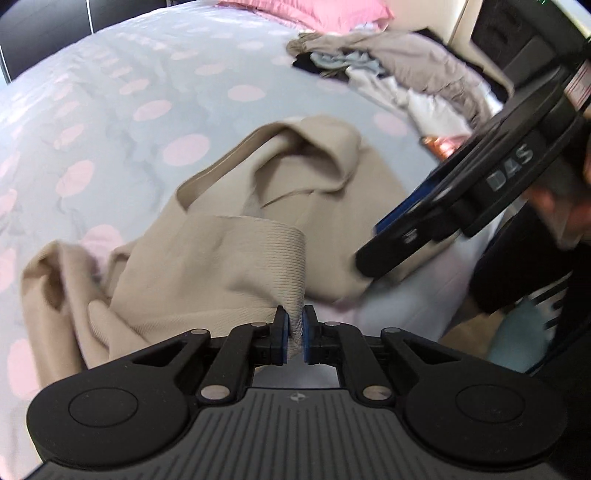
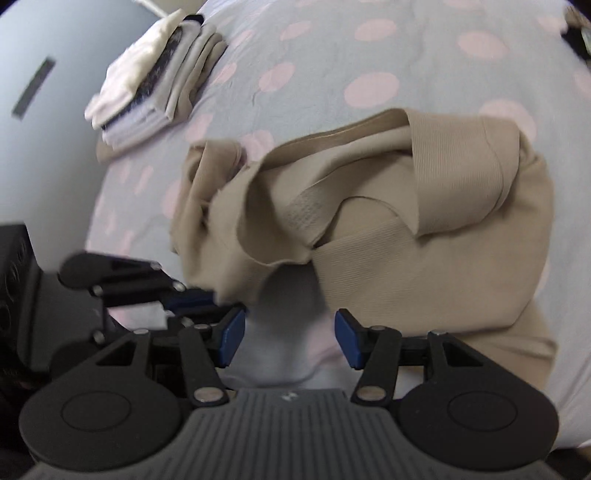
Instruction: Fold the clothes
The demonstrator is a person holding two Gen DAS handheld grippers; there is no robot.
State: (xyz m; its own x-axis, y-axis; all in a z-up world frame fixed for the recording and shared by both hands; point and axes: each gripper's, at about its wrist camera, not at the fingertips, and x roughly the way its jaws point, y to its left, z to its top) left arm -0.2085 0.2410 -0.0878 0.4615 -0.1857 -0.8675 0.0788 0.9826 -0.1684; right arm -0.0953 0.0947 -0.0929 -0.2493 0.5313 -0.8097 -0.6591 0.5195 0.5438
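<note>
The spotted bed (image 2: 424, 48) carries a rumpled beige top (image 2: 424, 221) near its near edge, a folded stack (image 2: 155, 81) far left; it looks mid-spreading. The left hand-held gripper (image 1: 294, 328) pinches its ribbed hem; the right hand-held gripper (image 2: 290, 338) hangs wide, empty, and likely needs another edge.

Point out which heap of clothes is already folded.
The neat stack at the bed's edge beside the beige garment; the other pile near the pink pillow lies crumpled.

Soft even daylight, strong fisheye bending at edges, motion blur, faint shadows
</note>
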